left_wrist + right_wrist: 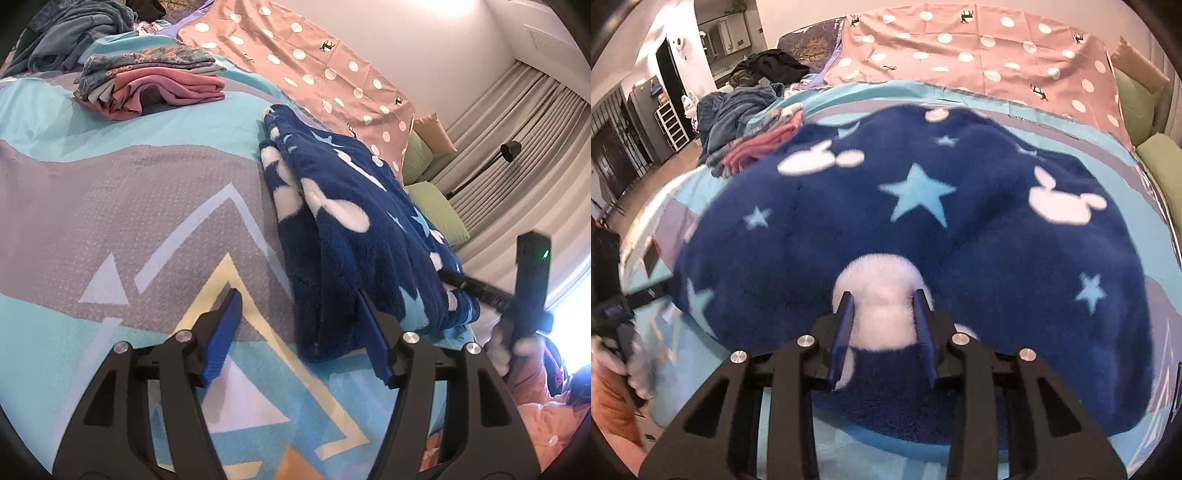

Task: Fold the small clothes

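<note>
A folded dark blue fleece garment point(354, 229) with white mouse heads and light blue stars lies on the patterned bedspread point(110, 192). My left gripper point(297, 293) is open just above the bedspread. Nothing sits between its jaws, and its right finger point(373, 332) is beside the garment's near edge. In the right wrist view the fleece point(923, 206) fills the middle. My right gripper point(882, 295) is shut on a raised fold of it at a white patch. That gripper point(454, 278) also shows, blurred, at the garment's right edge in the left wrist view.
A stack of folded pink and floral clothes point(155, 81) sits at the far left of the bed, with a heap of grey-blue clothes point(74, 33) behind it. A pink polka-dot sheet point(314, 74) covers the far side. Green pillows point(439, 210), a floor lamp point(511, 151) and curtains are at the right.
</note>
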`<state>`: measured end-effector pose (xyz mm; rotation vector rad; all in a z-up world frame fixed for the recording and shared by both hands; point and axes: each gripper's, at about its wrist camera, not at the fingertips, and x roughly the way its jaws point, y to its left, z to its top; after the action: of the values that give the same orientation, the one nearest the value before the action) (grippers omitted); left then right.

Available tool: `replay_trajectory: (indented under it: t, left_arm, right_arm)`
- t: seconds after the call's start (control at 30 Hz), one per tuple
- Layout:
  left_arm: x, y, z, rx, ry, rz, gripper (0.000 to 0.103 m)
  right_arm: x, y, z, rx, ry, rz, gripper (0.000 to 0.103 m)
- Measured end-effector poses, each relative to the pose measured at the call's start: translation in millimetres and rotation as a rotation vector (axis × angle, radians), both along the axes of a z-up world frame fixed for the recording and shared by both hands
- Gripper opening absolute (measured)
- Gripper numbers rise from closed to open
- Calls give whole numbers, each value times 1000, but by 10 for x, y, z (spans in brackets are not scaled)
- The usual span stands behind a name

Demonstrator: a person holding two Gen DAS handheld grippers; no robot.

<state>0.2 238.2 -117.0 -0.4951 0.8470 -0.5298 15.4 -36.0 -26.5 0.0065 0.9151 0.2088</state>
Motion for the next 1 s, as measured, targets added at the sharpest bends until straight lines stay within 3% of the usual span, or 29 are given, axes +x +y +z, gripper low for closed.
replay_trajectory:
  t: [0.07,0.13,0.17,0.23,0.27,0.33,0.37,0.43,0.5,0.6,0.67,0.73,0.77,0.8,0.9,1.0]
  left_arm:
    - [22,-11,9,3,2,-2,66]
    - [49,-29,24,8,1,0,68]
    - [55,-35,27,7,0,3,69]
    - [66,-50,26,6,-1,10,71]
    - [65,-51,26,5,-3,11,71]
    - [63,-45,24,5,-5,10,71]
    - [64,-36,20,3,-5,7,71]
    - [89,-24,17,-4,0,1,71]
    - [125,-27,35,0,4,1,72]
    - [167,-61,65,9,-3,1,74]
    - [192,-71,56,3,-1,2,75]
    - [201,-71,42,-4,0,4,75]
    - [201,-66,41,-7,0,5,75]
    - [195,-57,38,-12,0,8,75]
    - [183,-26,30,-17,2,8,75]
    - [205,15,35,-28,9,11,75]
  right_arm:
    - [115,4,226,-11,-97,-13,37]
    - [318,-6,274,-4,-128,-28,42]
    - [480,-45,135,24,-67,-48,43]
    - [798,-134,-442,88,178,-104,44]
    - [751,-127,-538,69,107,-106,44]
    - [663,102,-456,-92,61,-47,45]
    - [666,138,-399,-106,73,-44,47]
    - [769,46,-245,-24,103,-70,46]
    - [942,-69,27,52,45,-117,45]
    - [1304,-111,306,21,-61,-150,46]
    - [1621,-103,159,18,-26,-163,46]
    - [2000,-136,-412,-40,152,-192,46]
    - [2128,-194,-751,-20,216,-199,47]
    - [2105,-206,-726,-5,176,-208,46]
    - [2020,-108,-574,-71,168,-183,46]
    - [1738,-265,-344,40,133,-215,45]
